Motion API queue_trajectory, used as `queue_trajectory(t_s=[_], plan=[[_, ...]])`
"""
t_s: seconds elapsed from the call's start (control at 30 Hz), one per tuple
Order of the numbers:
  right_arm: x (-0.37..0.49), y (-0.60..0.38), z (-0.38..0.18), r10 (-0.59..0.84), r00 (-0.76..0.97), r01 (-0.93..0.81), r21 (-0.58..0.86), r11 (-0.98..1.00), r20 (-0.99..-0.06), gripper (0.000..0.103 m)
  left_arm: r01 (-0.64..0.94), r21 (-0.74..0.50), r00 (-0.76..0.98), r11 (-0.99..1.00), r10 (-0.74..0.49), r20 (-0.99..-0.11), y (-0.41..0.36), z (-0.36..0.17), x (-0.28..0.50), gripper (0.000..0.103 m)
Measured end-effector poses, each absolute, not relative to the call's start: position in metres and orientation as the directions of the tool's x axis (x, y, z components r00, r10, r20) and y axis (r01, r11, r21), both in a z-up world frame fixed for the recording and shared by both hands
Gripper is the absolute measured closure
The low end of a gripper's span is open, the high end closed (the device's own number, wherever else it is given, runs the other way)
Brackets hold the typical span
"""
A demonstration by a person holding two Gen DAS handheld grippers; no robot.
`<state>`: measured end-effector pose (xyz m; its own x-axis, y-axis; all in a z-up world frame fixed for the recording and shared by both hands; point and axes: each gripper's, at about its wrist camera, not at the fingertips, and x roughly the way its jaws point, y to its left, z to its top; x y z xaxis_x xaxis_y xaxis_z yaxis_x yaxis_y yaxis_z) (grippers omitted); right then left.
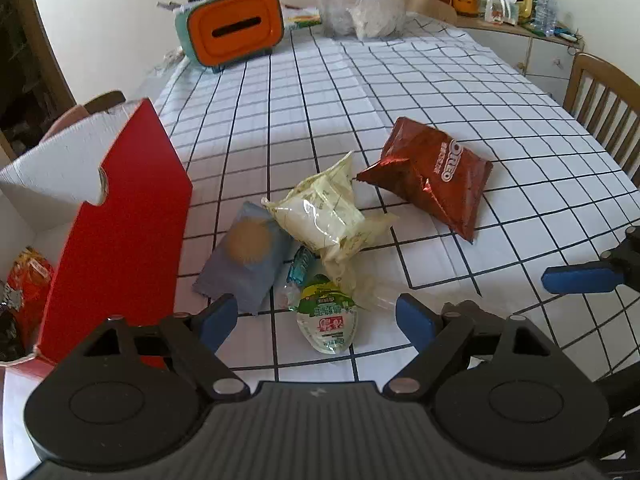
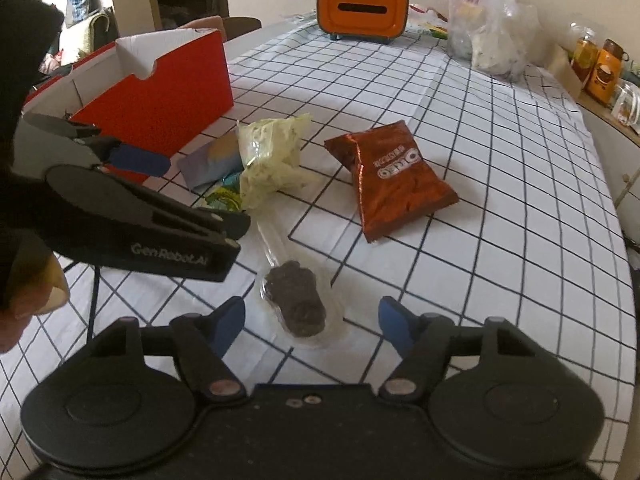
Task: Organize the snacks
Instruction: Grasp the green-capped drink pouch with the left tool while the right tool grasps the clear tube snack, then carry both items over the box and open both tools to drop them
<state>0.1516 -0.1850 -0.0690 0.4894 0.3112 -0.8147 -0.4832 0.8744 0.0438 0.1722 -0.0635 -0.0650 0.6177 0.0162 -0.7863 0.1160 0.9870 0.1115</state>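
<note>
Left hand-held gripper: blue fingers spread wide, nothing between them, held over the near edge of the worktop, which carries a white cloth with a black grid. Directly ahead of its fingertips lies a small green-and-white sachet. Just beyond that, a teal wrapped candy, partly tucked under neighbouring packets.

Right hand-held gripper: fingers likewise spread, empty. Between and slightly ahead of them lies a clear wrapper with a dark brown cookie, flat on the cloth.

Mid-distance cluster: grey-blue packet with a tan round print, touching a pale yellow crinkled bag that overlaps its right edge. To the right, apart from the cluster, a red-brown Oreo bag lies flat.

At the left edge stands an open red box with white interior; an orange-red packet sits inside it at the bottom.

Far end of worktop: orange-and-teal tissue box and a translucent plastic bag with contents not identifiable. A wooden chair stands at the right side.
</note>
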Motion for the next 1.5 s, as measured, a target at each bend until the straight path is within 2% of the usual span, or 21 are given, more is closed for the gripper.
queue_trajectory(t_s=[0.17, 0.27, 0.43, 0.6, 0.67, 0.77, 1.5], plan=[[0.164, -0.181, -0.079, 0.309, 0.469, -0.474, 0.059, 0.878, -0.828, 0.042, 0.099, 0.11, 0.595, 0.989, 0.03, -0.803, -0.06, -0.071, 0.181, 0.023], [0.168, -0.176, -0.084, 0.303, 0.461, -0.475, 0.057, 0.878, -0.834, 0.044, 0.094, 0.097, 0.578, 0.991, 0.025, -0.816, -0.058, -0.075, 0.186, 0.036], [0.169, -0.172, -0.086, 0.306, 0.463, -0.488, 0.048, 0.871, -0.832, 0.049, 0.099, 0.107, 0.568, 0.989, 0.032, -0.823, -0.06, -0.08, 0.188, 0.039], [0.166, -0.169, -0.086, 0.305, 0.477, -0.498, 0.032, 0.867, -0.824, 0.06, 0.115, 0.093, 0.566, 0.989, 0.011, -0.824, -0.061, -0.079, 0.189, 0.054], [0.164, -0.168, -0.085, 0.301, 0.484, -0.5, 0.022, 0.866, -0.822, 0.061, 0.124, 0.077, 0.565, 0.989, -0.007, -0.825, -0.061, -0.078, 0.188, 0.062], [0.161, -0.168, -0.085, 0.295, 0.493, -0.499, 0.012, 0.867, -0.819, 0.062, 0.132, 0.075, 0.564, 0.988, -0.013, -0.826, -0.06, -0.078, 0.186, 0.068], [0.115, -0.202, -0.057, 0.264, 0.566, -0.353, 0.06, 0.934, -0.781, 0.064, 0.147, 0.055, 0.568, 0.988, -0.039, -0.822, -0.051, -0.063, 0.154, 0.068]])
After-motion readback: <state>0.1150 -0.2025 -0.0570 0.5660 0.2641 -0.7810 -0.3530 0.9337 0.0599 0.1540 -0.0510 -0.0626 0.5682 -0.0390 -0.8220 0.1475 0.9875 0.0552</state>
